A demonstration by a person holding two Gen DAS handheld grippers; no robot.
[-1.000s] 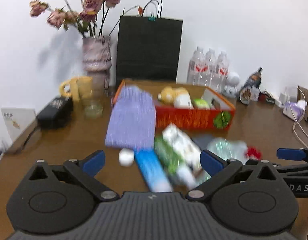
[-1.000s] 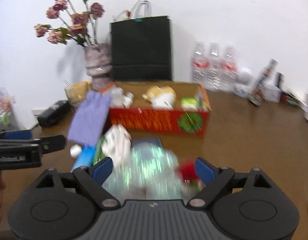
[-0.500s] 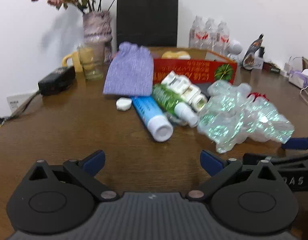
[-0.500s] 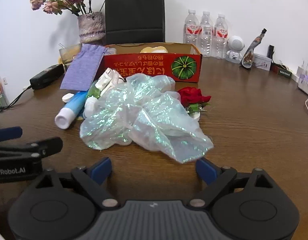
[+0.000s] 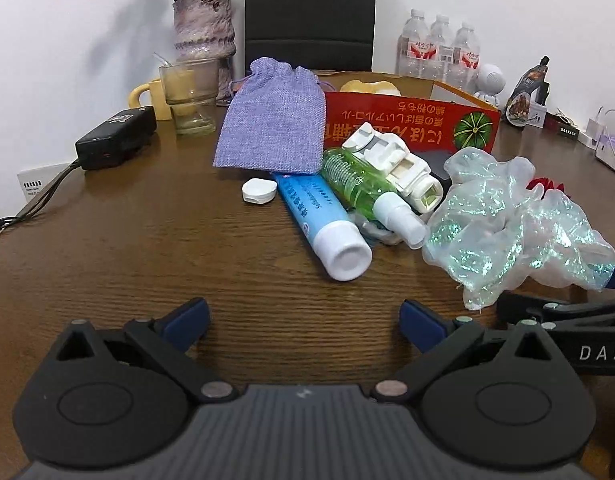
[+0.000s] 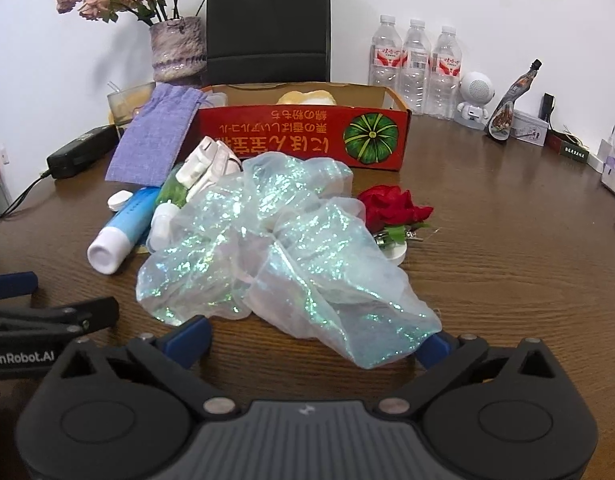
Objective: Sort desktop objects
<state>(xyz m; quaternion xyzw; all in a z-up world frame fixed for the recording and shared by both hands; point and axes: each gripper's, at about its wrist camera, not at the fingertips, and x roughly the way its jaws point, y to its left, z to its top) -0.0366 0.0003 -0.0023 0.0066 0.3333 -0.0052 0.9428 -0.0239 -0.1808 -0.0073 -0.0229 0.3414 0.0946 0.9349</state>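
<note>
The desktop clutter sits in a heap on the brown wooden table (image 6: 507,200), in the middle of both my wrist views. In the right view a crumpled shimmering plastic bag (image 6: 283,256) fills the centre of the frame, its near edge lying between the blue tips of my right tongs (image 6: 311,342). Those jaws are spreading apart, and the pads do not press on the bag; it drapes loosely over the right tip. Just right of the bag lies a red cloth rose (image 6: 391,208). At centre left lies a blue tube (image 6: 123,228) with a white cap, and beside it a small white lid (image 6: 118,201). A purple cloth pouch (image 6: 155,140) leans at the upper left of the heap, against a red cardboard box (image 6: 303,136) with a green pumpkin printed on it.

In the left view my left tongs (image 5: 303,322) stand released, with only bare table between the blue tips. Above them, mid-frame, lie the blue tube, a green spray bottle (image 5: 363,184) and a white plastic clip-like piece (image 5: 395,160) resting on top of the bottle. The plastic bag is at the right edge of this frame, with my right tongs poking in below it.

Along the top of both frames stand a vase of dried roses (image 6: 177,48), a black paper bag (image 6: 267,24), three water bottles (image 6: 415,64) and a glass (image 5: 189,96).
</note>
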